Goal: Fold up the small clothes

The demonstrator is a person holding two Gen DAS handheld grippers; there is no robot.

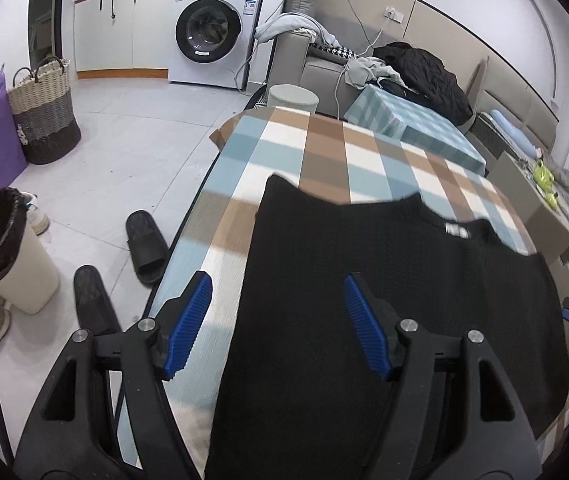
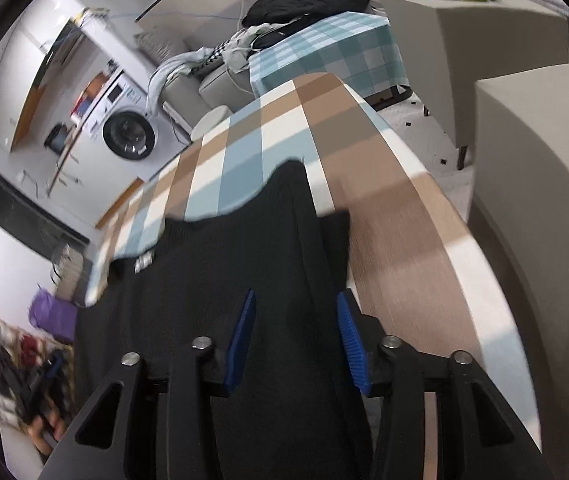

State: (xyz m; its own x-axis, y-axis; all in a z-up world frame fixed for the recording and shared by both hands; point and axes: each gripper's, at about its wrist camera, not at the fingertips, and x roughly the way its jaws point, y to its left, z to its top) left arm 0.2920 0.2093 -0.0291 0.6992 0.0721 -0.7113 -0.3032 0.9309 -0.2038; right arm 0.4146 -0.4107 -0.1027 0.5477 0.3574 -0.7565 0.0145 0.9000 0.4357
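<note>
Indoors, a table [image 1: 292, 148] in blue, brown and white checks stood near a washing machine [image 1: 214, 26] and grey sofa [image 1: 316, 68]; a black knit garment [image 1: 364, 280] lay flat on it; left tongs [image 1: 278, 322] and right tongs [image 2: 296, 340] hung released, jaws apart above the cloth.

We see two matching hand-held tools. The left gripper [image 1: 278, 322] has a matte black plastic frame with triangular cut-outs in its two arms, four round silver screw heads across the linkage, and two bright blue ribbed pads [image 1: 190, 320] on the fingers. The right gripper [image 2: 294, 342] is built the same: black frame, silver screws, blue ridged pads [image 2: 350, 344]. At the far left of the right view, blurred, a hand [image 2: 46, 434] grips a black handle.
</note>
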